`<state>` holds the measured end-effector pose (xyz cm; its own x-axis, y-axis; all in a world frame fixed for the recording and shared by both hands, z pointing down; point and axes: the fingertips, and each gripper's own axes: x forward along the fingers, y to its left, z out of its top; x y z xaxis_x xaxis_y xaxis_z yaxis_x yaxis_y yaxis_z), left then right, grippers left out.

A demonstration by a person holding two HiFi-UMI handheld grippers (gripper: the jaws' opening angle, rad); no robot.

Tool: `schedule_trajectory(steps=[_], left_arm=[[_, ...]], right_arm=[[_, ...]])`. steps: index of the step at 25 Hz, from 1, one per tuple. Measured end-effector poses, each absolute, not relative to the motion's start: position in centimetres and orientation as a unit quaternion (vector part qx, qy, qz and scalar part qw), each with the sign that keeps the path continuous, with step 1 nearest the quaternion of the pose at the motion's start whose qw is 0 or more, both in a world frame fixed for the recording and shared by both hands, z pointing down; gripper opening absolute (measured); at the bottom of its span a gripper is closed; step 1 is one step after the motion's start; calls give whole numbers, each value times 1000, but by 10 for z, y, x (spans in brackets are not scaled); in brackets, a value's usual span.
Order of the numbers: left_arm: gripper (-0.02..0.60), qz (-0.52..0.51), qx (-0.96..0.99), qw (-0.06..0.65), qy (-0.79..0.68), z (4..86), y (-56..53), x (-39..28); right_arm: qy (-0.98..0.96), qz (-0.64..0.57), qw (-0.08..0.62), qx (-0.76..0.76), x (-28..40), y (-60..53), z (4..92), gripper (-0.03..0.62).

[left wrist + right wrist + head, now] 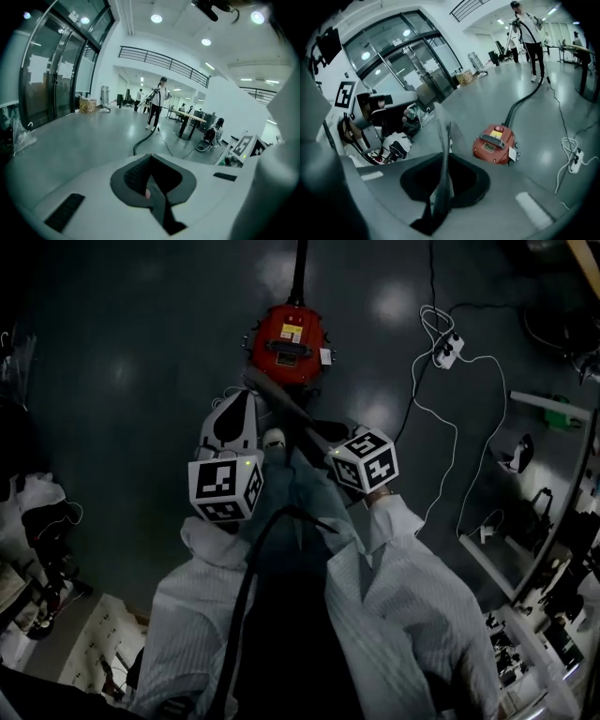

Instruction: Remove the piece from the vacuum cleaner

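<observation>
The red vacuum cleaner (286, 343) (494, 144) stands on the dark floor ahead of me, its black hose (520, 105) leading away from it. A thin grey tube (281, 407) (441, 140) slants from beside the vacuum back to my right gripper (321, 440) (443, 161), which is shut on it. My left gripper (247, 395) (151, 180) is held level just left of the tube. Its jaws are shut with nothing between them. The tube's far end lies close to the left gripper's tip; whether they touch I cannot tell.
A white power strip (448, 351) (575, 160) and its cable lie on the floor to the right. Racks with gear (539, 521) line the right side, and clutter (37, 521) sits at left. A person (157, 105) (528, 33) stands far off by tables (192, 121).
</observation>
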<state>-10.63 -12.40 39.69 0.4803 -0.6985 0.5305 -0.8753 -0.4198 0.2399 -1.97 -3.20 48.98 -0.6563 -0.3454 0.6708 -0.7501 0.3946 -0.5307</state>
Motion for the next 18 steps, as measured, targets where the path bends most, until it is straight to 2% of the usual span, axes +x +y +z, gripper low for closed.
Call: schedule_trajectory(steps=[9,13,18], left_arm=[[5,128,841,154,-503,236,-126,-102],[5,95,840,163,-508,214,-114,-101],[4,105,839,167,-508,211,-103,-100]], right_arm=[[-859,323,89,387,-23,-80,281,28],[-871,284,52,398,-21,-79,239,28],[-883,256,40,392,-25,-79,218,26]])
